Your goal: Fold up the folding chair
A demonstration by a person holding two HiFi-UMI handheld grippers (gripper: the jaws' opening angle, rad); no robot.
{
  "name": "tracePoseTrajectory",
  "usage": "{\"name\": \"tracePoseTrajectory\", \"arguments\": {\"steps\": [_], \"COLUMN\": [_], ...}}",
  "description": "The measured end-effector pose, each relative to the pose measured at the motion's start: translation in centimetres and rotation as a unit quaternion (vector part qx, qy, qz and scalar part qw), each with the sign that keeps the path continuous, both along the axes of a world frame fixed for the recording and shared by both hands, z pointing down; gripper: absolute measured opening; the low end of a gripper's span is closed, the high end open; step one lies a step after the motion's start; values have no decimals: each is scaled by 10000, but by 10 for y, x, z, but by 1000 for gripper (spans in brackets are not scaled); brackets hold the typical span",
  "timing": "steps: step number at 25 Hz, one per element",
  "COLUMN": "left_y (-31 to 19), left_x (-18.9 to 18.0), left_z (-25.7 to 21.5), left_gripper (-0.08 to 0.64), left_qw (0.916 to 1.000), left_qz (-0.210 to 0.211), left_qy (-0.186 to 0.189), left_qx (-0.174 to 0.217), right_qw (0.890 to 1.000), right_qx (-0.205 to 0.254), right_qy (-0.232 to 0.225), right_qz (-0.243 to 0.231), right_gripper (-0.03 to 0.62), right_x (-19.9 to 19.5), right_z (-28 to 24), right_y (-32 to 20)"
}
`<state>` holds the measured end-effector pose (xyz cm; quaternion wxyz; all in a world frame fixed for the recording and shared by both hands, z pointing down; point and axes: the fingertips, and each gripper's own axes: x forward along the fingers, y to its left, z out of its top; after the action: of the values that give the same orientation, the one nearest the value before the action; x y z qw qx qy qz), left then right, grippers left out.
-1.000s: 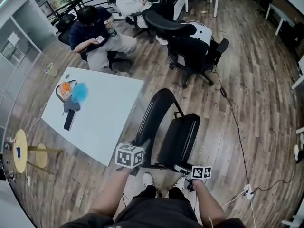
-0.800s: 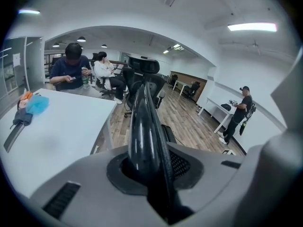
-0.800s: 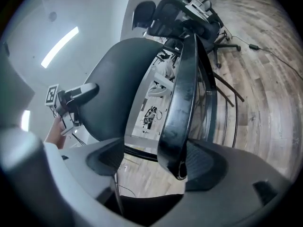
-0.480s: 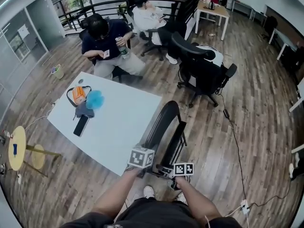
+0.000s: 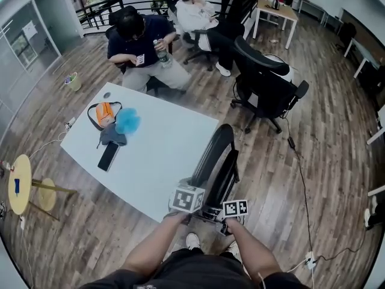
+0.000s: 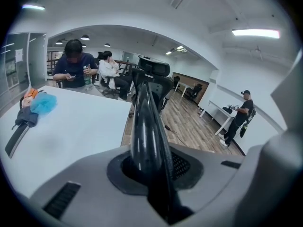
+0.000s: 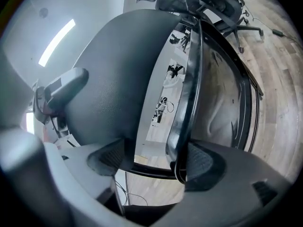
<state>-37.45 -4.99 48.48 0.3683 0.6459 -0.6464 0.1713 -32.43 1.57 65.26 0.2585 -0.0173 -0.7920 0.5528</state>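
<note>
The black folding chair (image 5: 218, 160) stands beside the white table, its seat swung up close against the backrest frame. My left gripper (image 5: 187, 201) is at the chair's near left side. In the left gripper view this gripper (image 6: 151, 170) is shut on the black frame tube (image 6: 144, 122), which runs straight up between the pads. My right gripper (image 5: 233, 212) is close beside it on the right. In the right gripper view the grey seat (image 7: 118, 79) lies against the left pad of this gripper (image 7: 156, 160). The black frame tube (image 7: 189, 93) lies against its right pad.
The white table (image 5: 162, 161) to the chair's left carries a dark phone (image 5: 108, 156), an orange pouch (image 5: 104, 114) and a blue fluffy thing (image 5: 127, 122). A black office chair (image 5: 264, 89) stands beyond. Two people (image 5: 141, 47) sit behind the table. A cable (image 5: 301, 167) runs over the wooden floor.
The seat has swung up from open to nearly flat against the backrest. My right gripper has moved left and up with it, ending close beside the left gripper, which also shifted.
</note>
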Motion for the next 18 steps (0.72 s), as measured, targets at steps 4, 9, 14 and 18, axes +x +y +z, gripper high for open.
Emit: {"name": "tracePoseTrajectory", "arguments": {"steps": [4,9,14,18], "left_y": [5,16,23,28], "left_x": [-9,-25,-47,-59], "left_z": [4,9,20,28], "left_gripper": [75,75,75,75], "left_qw": [9999,9997,9993,9987], "left_qz": [-96,-217,-328,-427], "left_qy": [53,31,107,213], "left_qx": [-17,-69,-126,-169], "right_qw": [9999,9996,9997,9997], "right_qx": [-53,-68,-40,-45], "right_qy": [26,43,31,32], "right_qz": [-133,-252,-236,-256], "right_gripper": [397,397,397,398], "right_x": [-7,-18,-37,-47], "right_z": [2,5,11,15], "right_y": [5,13,18,21]}}
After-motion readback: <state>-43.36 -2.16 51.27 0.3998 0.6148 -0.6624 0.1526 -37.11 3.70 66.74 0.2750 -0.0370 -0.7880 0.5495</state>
